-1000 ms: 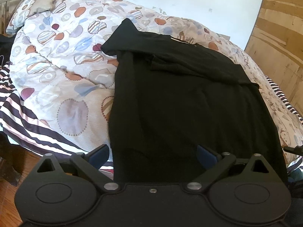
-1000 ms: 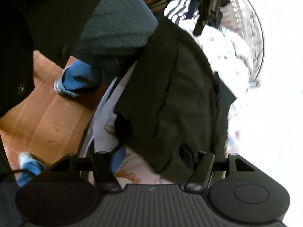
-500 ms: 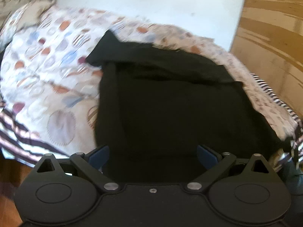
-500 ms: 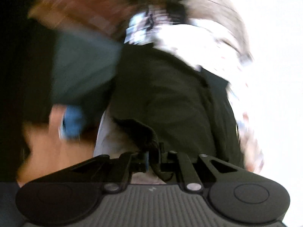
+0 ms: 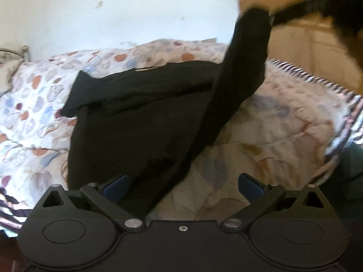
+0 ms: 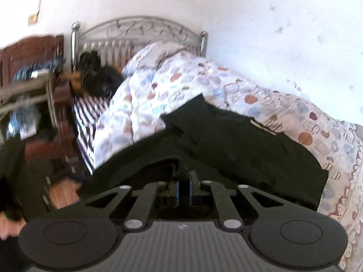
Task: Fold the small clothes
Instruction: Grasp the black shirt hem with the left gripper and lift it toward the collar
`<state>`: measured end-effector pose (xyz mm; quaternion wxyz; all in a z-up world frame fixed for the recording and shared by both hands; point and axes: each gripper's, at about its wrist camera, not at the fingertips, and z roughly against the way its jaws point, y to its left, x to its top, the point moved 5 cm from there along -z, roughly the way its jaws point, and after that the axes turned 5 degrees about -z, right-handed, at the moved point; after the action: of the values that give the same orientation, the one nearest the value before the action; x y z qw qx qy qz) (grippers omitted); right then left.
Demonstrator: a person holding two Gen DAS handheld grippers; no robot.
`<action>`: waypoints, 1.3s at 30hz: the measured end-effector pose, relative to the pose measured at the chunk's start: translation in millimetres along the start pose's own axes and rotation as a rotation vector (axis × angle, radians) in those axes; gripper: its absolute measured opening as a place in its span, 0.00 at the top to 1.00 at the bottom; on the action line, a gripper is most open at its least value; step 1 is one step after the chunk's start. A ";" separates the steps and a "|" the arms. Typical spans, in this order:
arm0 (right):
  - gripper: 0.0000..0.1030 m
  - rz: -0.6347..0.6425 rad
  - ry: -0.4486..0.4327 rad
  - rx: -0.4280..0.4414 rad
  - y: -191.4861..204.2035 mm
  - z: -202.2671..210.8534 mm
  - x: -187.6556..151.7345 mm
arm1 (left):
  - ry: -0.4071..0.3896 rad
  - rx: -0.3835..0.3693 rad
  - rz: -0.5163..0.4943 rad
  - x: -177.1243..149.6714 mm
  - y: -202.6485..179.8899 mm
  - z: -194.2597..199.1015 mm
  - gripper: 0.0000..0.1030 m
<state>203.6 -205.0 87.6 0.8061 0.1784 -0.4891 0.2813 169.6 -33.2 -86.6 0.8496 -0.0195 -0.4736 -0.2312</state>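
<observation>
A black garment [image 5: 140, 122] lies on the patterned quilt [image 5: 283, 122], its right edge pulled up into a tall peak [image 5: 247, 52]. My right gripper [image 6: 184, 189] is shut on that edge, a bunch of black cloth [image 6: 179, 165] pinched between its pads; the rest of the garment [image 6: 238, 145] spreads below it. In the left wrist view the right gripper shows as a dark blurred shape [image 5: 301, 9] at the top of the peak. My left gripper [image 5: 182, 184] stands open at the garment's near edge, nothing pressed between its blue pads [image 5: 115, 185].
A metal headboard [image 6: 140, 31] and a pillow [image 6: 154, 52] stand at the bed's far end. A dark bundle [image 6: 97, 77] lies on the striped sheet [image 6: 90, 115]. A white wall [image 6: 283, 34] runs along the bed. Wooden furniture [image 5: 301, 52] stands past the foot. Cluttered shelves [image 6: 25, 83] at left.
The right gripper closed on the garment's edge, rolled upright and rose, lifting the right side off the quilt. The left gripper slid sideways along the near edge, still open.
</observation>
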 end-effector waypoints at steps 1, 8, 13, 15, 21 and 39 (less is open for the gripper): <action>0.91 -0.018 -0.013 0.005 -4.0 0.8 4.9 | 0.021 0.025 0.007 0.6 0.6 -6.6 0.06; 0.92 -0.071 -0.125 -0.018 -20.6 17.3 29.8 | 0.094 0.296 -0.001 -6.3 41.9 -30.0 0.30; 0.92 -0.087 -0.158 -0.028 -22.9 28.5 31.6 | 0.043 0.362 0.020 -13.4 76.5 -17.9 0.32; 0.92 -0.087 -0.157 -0.028 -21.5 29.7 30.0 | 0.027 0.380 0.009 -14.3 81.2 -13.2 0.32; 0.91 -0.068 -0.143 -0.031 -11.4 28.3 20.7 | -0.009 0.338 -0.018 -19.2 74.6 -5.7 0.87; 0.92 -0.163 -0.330 -0.272 23.3 124.5 -102.3 | -0.229 0.307 -0.155 17.2 42.8 100.1 0.97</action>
<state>66.1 -285.5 54.0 0.7518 0.1507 -0.6318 0.1136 115.2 23.9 -9.5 0.7630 0.1207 -0.5968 -0.2170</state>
